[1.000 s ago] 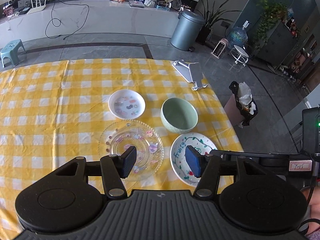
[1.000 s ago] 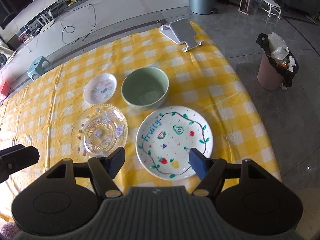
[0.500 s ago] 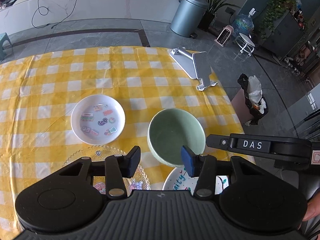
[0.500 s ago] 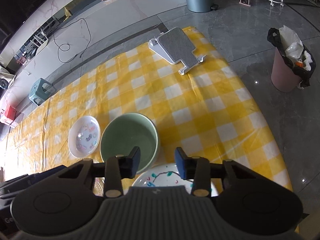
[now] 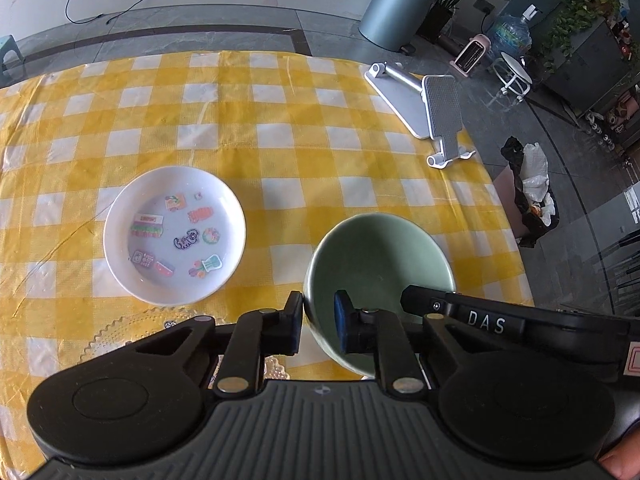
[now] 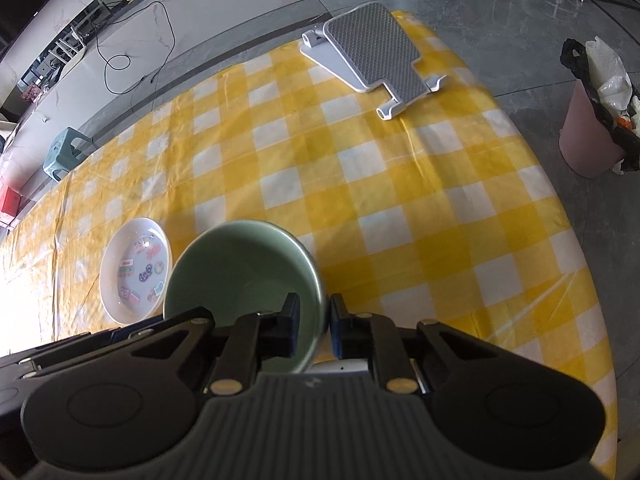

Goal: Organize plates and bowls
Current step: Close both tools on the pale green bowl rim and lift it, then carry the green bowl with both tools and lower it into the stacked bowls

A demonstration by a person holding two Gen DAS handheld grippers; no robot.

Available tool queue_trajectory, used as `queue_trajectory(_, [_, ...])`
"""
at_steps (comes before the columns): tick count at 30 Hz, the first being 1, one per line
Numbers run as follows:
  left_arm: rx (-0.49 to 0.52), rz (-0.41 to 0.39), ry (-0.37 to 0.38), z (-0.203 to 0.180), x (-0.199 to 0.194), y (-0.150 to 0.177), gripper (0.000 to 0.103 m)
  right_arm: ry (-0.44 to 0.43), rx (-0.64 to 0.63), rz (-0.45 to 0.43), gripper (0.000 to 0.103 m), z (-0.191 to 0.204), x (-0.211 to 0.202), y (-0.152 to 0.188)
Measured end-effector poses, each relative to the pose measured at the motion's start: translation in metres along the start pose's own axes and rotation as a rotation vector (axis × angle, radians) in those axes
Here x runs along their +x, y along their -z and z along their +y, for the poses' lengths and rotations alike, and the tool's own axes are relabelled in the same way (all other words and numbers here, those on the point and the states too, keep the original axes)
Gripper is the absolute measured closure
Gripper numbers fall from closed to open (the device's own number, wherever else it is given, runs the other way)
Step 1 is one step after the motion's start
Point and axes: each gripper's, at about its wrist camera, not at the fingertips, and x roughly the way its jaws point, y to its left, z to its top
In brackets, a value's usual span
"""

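Observation:
A pale green bowl [image 5: 380, 256] sits on the yellow checked tablecloth. My left gripper [image 5: 318, 322] is shut on its near left rim, one finger outside and one inside. My right gripper [image 6: 312, 326] is shut on the bowl's [image 6: 244, 264] near right rim the same way. A small white plate with stickers [image 5: 174, 236] lies left of the bowl, also in the right wrist view [image 6: 134, 268]. A clear glass plate [image 5: 132, 330] shows partly under my left gripper. The painted fruit plate is hidden below the grippers.
A white and grey tablet stand [image 5: 432, 110] lies at the table's far right corner, also in the right wrist view [image 6: 372, 50]. The table's right edge [image 6: 576, 216] drops to the floor, where a pink bin [image 6: 592, 132] with a bag stands.
Both grippers moved forward over the painted plate to the green bowl and closed on its near rim, left on the left side, right on the right side.

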Motion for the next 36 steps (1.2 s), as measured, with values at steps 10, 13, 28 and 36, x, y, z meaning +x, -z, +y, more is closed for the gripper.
queue_trajectory(10, [-0.007, -0.002, -0.015, -0.002, -0.007, 0.001, 0.094, 0.023, 0.003, 0.004, 0.097, 0.005, -0.007, 0.004])
queue_trajectory(13, [-0.018, -0.013, -0.009, -0.001, -0.022, 0.004, 0.094, 0.027, -0.006, -0.003, 0.097, 0.011, -0.021, 0.007])
queue_trajectory(28, [-0.055, -0.060, -0.075, 0.020, -0.148, 0.057, 0.094, -0.018, -0.121, -0.044, 0.098, 0.084, -0.118, 0.076])
queue_trajectory(36, [-0.091, -0.099, -0.101, 0.047, -0.214, 0.099, 0.095, -0.032, -0.217, -0.064, 0.097, 0.137, -0.165, 0.133])
